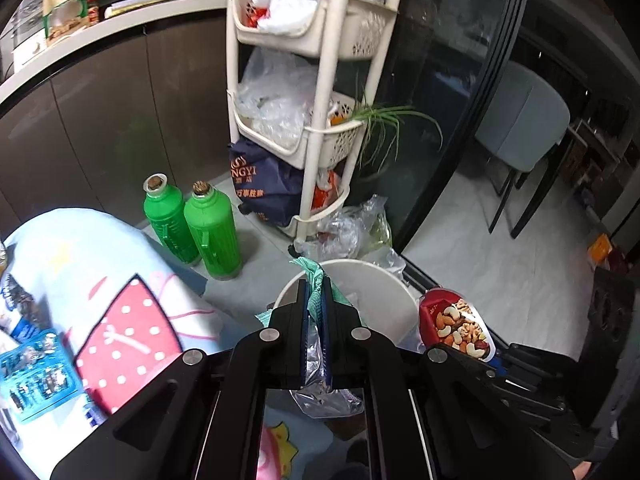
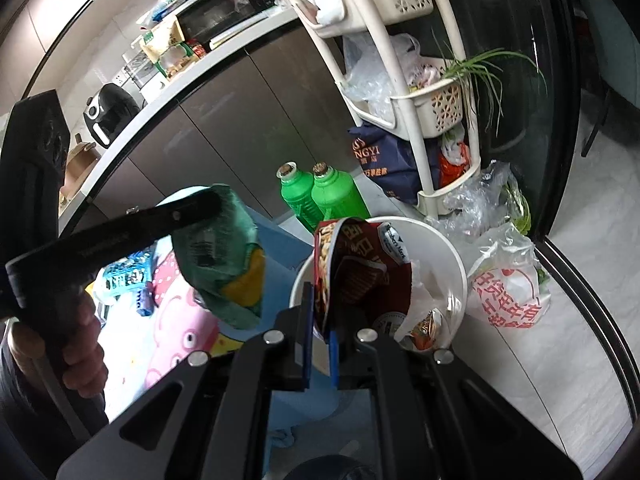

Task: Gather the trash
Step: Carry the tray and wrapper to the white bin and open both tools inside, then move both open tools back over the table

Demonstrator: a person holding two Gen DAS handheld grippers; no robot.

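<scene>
My left gripper (image 1: 316,284) is shut on a crumpled green wrapper (image 1: 313,269), held just in front of the near rim of a white bin (image 1: 384,292). The right wrist view shows that left gripper (image 2: 214,200) from the side, with the green and yellow wrapper (image 2: 224,256) hanging left of the bin (image 2: 460,256). My right gripper (image 2: 320,320) is shut on a red nut packet (image 2: 352,264), held over the bin's near edge. In the left wrist view this nut packet (image 1: 456,324) sits to the right of the bin. Some wrappers lie inside the bin.
Two green bottles (image 1: 200,224) stand on the floor behind the bin, beside a cream basket rack (image 1: 320,136) stuffed with plastic bags. More bags (image 2: 504,280) lie right of the bin against a glass door (image 1: 460,100). A cartoon-print cloth (image 1: 100,280) covers the table at left.
</scene>
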